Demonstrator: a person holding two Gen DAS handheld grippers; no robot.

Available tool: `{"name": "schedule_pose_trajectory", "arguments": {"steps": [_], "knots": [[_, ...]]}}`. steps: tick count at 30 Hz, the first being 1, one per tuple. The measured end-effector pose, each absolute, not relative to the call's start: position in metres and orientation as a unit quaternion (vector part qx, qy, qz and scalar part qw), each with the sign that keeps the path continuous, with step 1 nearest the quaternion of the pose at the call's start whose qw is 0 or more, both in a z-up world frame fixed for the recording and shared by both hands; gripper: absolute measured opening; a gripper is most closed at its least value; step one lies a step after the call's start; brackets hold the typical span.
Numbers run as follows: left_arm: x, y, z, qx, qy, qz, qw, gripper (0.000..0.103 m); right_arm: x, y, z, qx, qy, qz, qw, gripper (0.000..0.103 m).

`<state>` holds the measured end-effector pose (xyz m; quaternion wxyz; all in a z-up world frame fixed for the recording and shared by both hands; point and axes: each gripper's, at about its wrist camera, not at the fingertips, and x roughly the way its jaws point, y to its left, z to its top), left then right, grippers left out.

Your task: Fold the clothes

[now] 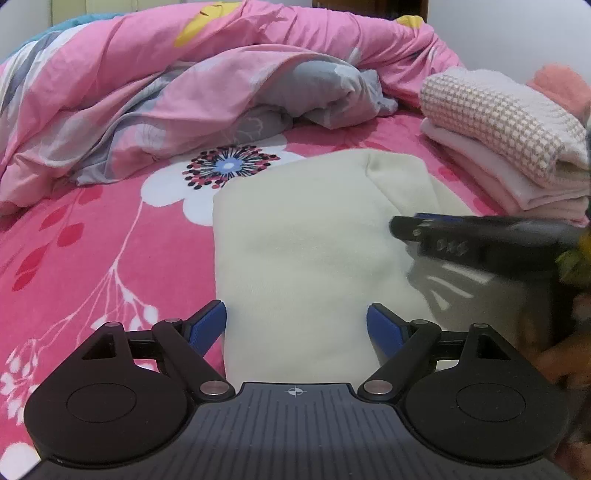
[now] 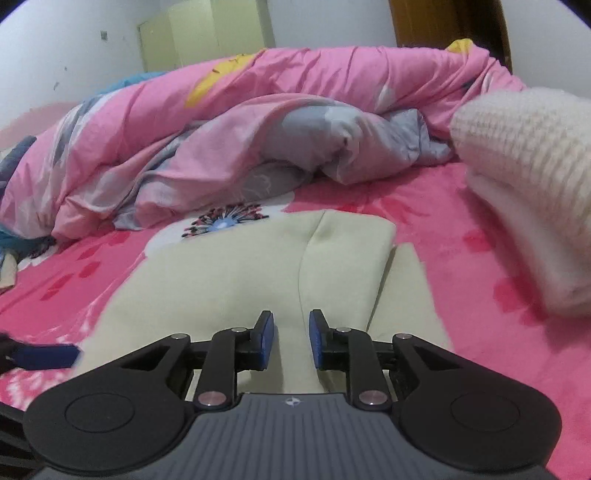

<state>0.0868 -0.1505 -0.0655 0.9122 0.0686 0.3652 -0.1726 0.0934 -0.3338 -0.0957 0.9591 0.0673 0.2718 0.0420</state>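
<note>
Left gripper (image 1: 296, 325) gapes over cream garment (image 1: 303, 258); right gripper (image 1: 402, 227) blurred

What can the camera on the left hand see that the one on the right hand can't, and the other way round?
Only the left view shows the peach-coloured fabric behind the folded stack, and the right tongs from the side, blurred.

Only the right view shows the pale green cabinet, the brown door, and a blue pad of the left tongs at its left edge.

Both show the cream garment folded on the pink floral sheet, the rumpled pink duvet and the stack of folded clothes.
</note>
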Motion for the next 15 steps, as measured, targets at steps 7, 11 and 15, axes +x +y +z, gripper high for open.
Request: {"name": "schedule_pose_trajectory", "arguments": {"steps": [7, 11, 15], "knots": [[0.0889, -0.1509, -0.0651, 0.065, 0.375, -0.168, 0.909, 0.087, 0.0853, -0.3290, -0.0942, 0.051, 0.265, 0.038, 0.962, 0.022], [0.0895, -0.1525, -0.0650, 0.065, 0.379, -0.164, 0.908, 0.087, 0.0877, -0.3292, -0.0936, 0.053, 0.264, 0.039, 0.962, 0.022], [0.0903, -0.1538, -0.0646, 0.066, 0.380, -0.162, 0.908, 0.088, 0.0869, -0.3299, -0.0937, 0.055, 0.262, 0.040, 0.963, 0.022]]}}
